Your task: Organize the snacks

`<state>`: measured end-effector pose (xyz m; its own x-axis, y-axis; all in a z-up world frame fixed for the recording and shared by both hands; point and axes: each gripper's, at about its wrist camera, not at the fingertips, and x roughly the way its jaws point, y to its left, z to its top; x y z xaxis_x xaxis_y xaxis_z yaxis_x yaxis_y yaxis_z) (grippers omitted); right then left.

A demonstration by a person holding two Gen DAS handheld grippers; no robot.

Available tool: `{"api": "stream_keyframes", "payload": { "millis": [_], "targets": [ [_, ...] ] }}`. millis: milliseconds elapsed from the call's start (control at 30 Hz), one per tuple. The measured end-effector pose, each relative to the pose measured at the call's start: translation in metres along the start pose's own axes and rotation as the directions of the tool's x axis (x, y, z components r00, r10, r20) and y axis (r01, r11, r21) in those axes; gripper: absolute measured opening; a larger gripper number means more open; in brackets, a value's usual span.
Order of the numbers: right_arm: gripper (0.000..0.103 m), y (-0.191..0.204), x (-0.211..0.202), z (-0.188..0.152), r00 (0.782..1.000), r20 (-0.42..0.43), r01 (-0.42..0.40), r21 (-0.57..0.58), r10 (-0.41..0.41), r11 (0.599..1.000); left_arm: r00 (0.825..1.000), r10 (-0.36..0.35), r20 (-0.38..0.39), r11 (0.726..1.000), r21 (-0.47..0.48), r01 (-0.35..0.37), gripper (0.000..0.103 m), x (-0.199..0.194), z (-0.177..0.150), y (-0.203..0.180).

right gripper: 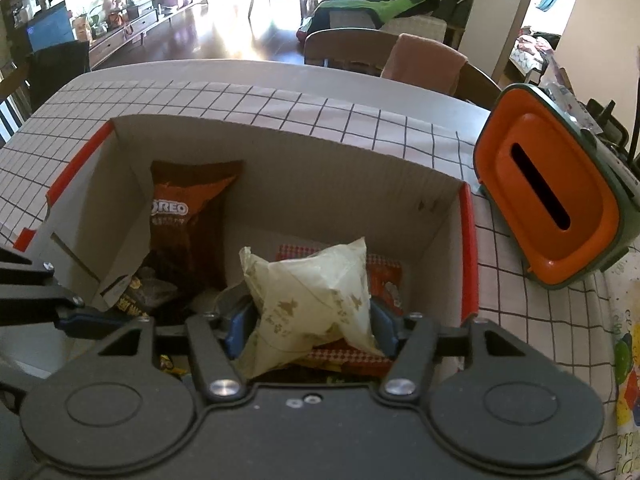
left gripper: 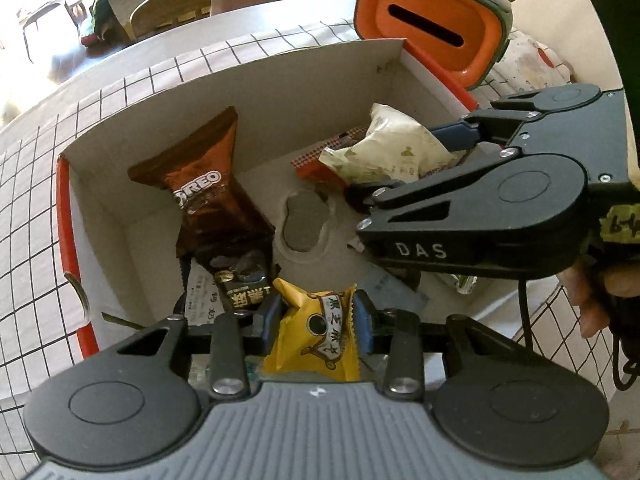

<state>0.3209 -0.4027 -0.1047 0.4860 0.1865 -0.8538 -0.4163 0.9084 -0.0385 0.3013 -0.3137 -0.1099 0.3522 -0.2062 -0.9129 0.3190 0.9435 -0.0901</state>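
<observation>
Both grippers reach into the box [left gripper: 248,76], left gripper [left gripper: 316,320] part-open around the yellow packet [left gripper: 316,336], right gripper [right gripper: 312,320] around the cream packet [right gripper: 316,292]; loosening fingers could let either drop askew.

— What does the left hand-held gripper [left gripper: 316,322] look like?
— Black linkage arms, round pivot discs, silver screws, blue pads, a ribbed grey body.
— And the right hand-held gripper [left gripper: 404,168]?
— Same black build, "DAS" lettered in white, a black cable at 5 o'clock.
</observation>
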Motion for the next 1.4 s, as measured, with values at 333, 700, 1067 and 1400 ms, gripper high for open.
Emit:
{"api": "stream_keyframes", "payload": {
  "millis": [333,700,1067,1400],
  "targets": [
    [0.082,-0.001,-0.014,-0.003,1.000,0.021,-0.001,0.029,0.000,1.000,0.999,0.001,0.044,1.000,-0.018,0.000,0.050,-0.016,-0.003,0.006],
    [0.095,-0.001,-0.055,-0.005,0.995,0.104,-0.005,0.063,-0.002,0.998,0.983,0.041,0.180,0.999,-0.022,-0.038,0.073,-0.057,-0.012,0.010],
    [0.103,0.007,-0.107,-0.010,0.975,0.222,-0.024,0.109,-0.001,0.994,0.960,0.055,0.276,0.998,-0.026,-0.049,0.080,-0.097,-0.027,0.013],
    [0.103,0.018,-0.150,-0.031,0.953,0.303,-0.043,0.170,-0.010,0.984,0.937,0.037,0.348,0.999,-0.020,-0.032,0.084,-0.132,-0.047,0.020]
  ]
}}
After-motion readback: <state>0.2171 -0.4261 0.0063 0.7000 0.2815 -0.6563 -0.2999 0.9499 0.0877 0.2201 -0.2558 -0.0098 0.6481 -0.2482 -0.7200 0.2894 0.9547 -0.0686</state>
